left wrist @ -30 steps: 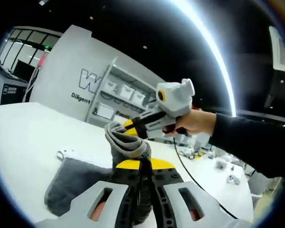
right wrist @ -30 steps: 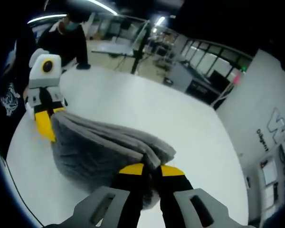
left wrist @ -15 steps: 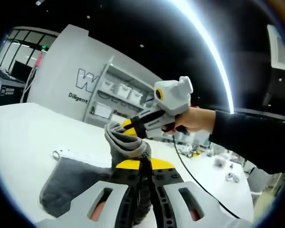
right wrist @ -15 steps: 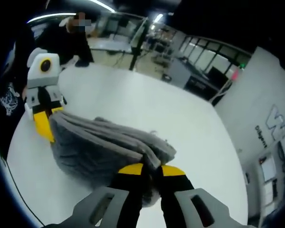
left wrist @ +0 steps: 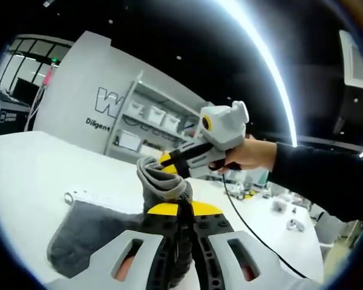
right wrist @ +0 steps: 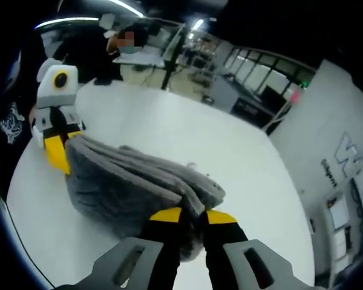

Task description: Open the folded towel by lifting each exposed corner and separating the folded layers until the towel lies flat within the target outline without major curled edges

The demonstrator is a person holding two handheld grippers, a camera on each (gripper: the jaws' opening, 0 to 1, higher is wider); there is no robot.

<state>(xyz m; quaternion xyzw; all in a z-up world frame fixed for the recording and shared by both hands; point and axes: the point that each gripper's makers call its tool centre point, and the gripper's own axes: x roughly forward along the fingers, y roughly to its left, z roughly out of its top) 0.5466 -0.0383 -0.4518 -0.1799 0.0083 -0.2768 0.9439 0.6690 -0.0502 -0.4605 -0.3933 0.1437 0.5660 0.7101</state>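
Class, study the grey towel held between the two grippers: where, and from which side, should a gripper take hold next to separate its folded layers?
The towel shows stacked layer edges along its upper rim. Both the left gripper and the right gripper seem to pinch all layers at opposite ends. Probably best: regrip only the top layer's corner, coming in from the open-edge side rather than the folded side.

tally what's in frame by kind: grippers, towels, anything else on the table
hand-held gripper: 2 (left, right)
grey towel: 1
white power strip on the white table: 1
Total: 4
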